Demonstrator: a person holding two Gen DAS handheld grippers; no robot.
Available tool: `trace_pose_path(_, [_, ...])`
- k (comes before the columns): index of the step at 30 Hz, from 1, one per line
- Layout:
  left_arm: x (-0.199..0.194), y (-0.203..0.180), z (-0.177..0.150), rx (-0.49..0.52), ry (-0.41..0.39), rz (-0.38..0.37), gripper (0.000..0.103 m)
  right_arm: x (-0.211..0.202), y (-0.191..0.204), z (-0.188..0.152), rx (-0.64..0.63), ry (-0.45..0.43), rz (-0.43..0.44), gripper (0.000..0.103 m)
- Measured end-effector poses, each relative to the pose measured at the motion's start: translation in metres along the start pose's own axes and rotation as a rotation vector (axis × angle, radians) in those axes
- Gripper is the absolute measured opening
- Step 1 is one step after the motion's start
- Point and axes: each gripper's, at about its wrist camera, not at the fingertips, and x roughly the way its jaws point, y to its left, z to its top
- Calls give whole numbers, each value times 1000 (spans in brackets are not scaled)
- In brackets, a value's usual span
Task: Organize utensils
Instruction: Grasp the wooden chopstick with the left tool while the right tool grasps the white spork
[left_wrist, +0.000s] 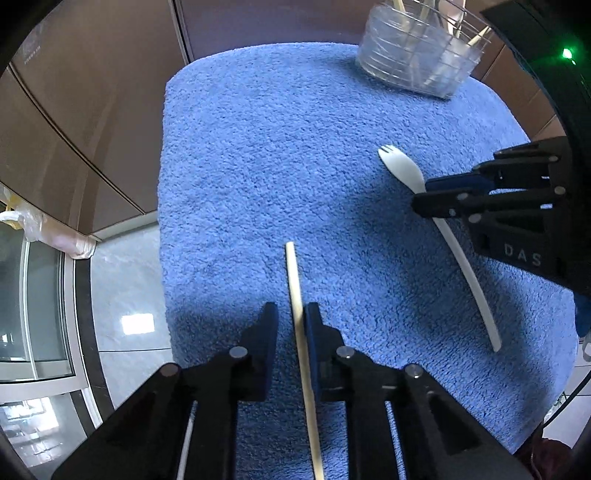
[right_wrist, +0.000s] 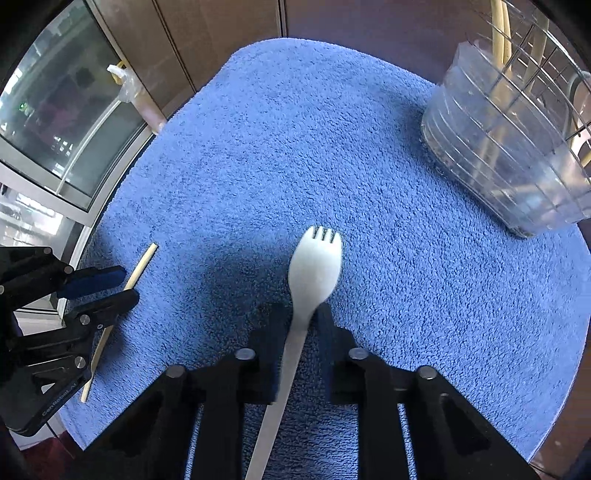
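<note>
A wooden chopstick lies on the blue towel between the fingers of my left gripper, which is open around it, the right finger close against it. It also shows in the right wrist view. A white spork lies on the towel between the fingers of my right gripper, which is open around its neck. The spork also shows in the left wrist view, with the right gripper over its handle. The clear utensil holder stands at the far right.
The holder has a wire frame and holds several chopsticks and white utensils. Brown cabinet fronts stand behind the towel. A window and glossy floor lie to the left. The towel's left edge drops off near my left gripper.
</note>
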Motion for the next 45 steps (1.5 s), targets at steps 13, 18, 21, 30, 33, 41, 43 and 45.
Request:
trace_pose_path(13, [-4, 12, -1, -57, -18, -27, 5, -11, -18, -12, 0, -15, 46, 10])
trace_pose_path(18, [-11, 12, -5, -68, -34, -26, 5, -21, -20, -28, 3, -53, 68, 10])
trace_pose_path(21, [-18, 13, -6, -76, -51, -22, 5, -29, -21, -37, 9, -76, 80, 10])
trace_pose_path(30, [-42, 17, -17, -132, -131, -56, 5, -64, -32, -69, 43, -190, 112, 10])
trace_pose_path(33, [-54, 17, -22, -144, -177, -62, 5, -76, -35, -83, 66, -234, 121, 10])
trace_pose_path(41, [-100, 9, -40, -164, -327, -61, 5, -120, -54, -127, 79, -368, 127, 10])
trace_pose_path(43, [-113, 4, -44, -169, -367, -61, 5, -132, -50, -137, 84, -409, 123, 10])
trace_pose_path(45, [-125, 0, -48, -170, -399, -56, 5, -144, -48, -148, 88, -451, 117, 10])
